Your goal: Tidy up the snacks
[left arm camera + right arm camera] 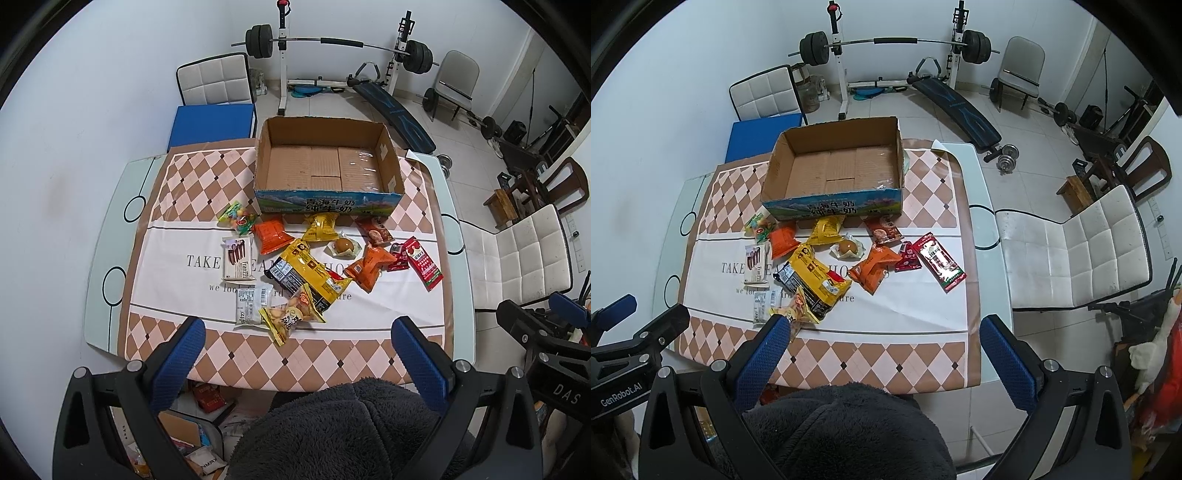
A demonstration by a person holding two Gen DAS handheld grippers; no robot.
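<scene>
The left tongs (pixel 297 354) hang above the near edge of the glass surface (pixel 107 314), their blue-padded fingers (pixel 177 363) spread wide with nothing between them. Beyond them, on the brown-and-cream diamond-patterned cloth (pixel 236 354), the snacks lie loose in a scatter. Farthest left is a clear bag of coloured candies (pixel 237 218), with a white wafer-stick packet (pixel 238 258) and a white barcode-labelled packet (pixel 251 304) below it. Next come an orange crinkled pouch (pixel 271 235), a yellow cracker bag (pixel 291 317) and a large yellow-and-black bag (pixel 308 273). In the middle sit a small yellow pouch (pixel 320 226) and a brown egg in clear wrap (pixel 343 245). Toward the right are a second orange pouch (pixel 371 267), a reddish-brown packet (pixel 375 229) and a long red pack (pixel 424 264). Behind the scatter stands an open brown cardboard box with a blue printed front (pixel 328 205), empty inside. The right tongs (pixel 882 356) also gape wide with nothing held, above the same near edge, and a dark fleecy sleeve (pixel 849 432) lies beneath them.
</scene>
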